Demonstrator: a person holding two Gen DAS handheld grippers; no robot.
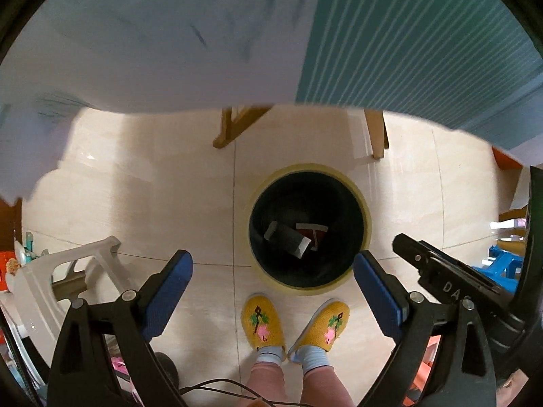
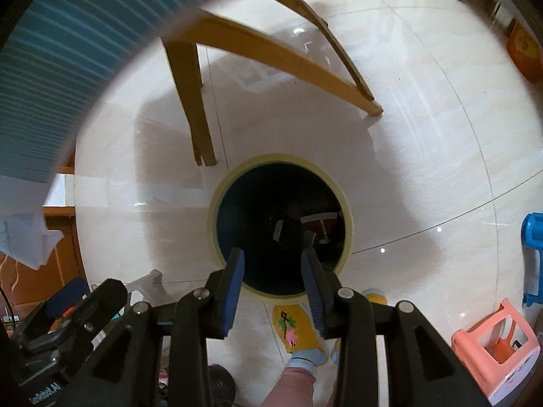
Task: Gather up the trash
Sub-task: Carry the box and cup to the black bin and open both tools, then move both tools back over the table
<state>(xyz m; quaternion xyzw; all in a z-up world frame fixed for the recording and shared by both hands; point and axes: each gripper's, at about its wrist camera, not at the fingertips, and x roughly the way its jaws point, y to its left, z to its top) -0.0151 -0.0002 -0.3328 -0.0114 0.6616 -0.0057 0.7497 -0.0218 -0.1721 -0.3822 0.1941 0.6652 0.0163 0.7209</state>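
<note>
Down on the tiled floor [image 1: 152, 203], the yellow-rimmed trash bin [image 1: 364, 210] sits just ahead of both jaws, with dark wrappers [image 1: 288, 239] at its bottom. Left gripper [image 1: 273, 266] is spread wide, empty; right gripper [image 2: 273, 259] is partly open, empty. Yellow slippers [image 1: 263, 322] stand just behind the bin.

"DA" on right gripper [image 1: 451, 285] body; "GenRobot.AI" on left gripper [image 2: 44, 393] body.
</note>
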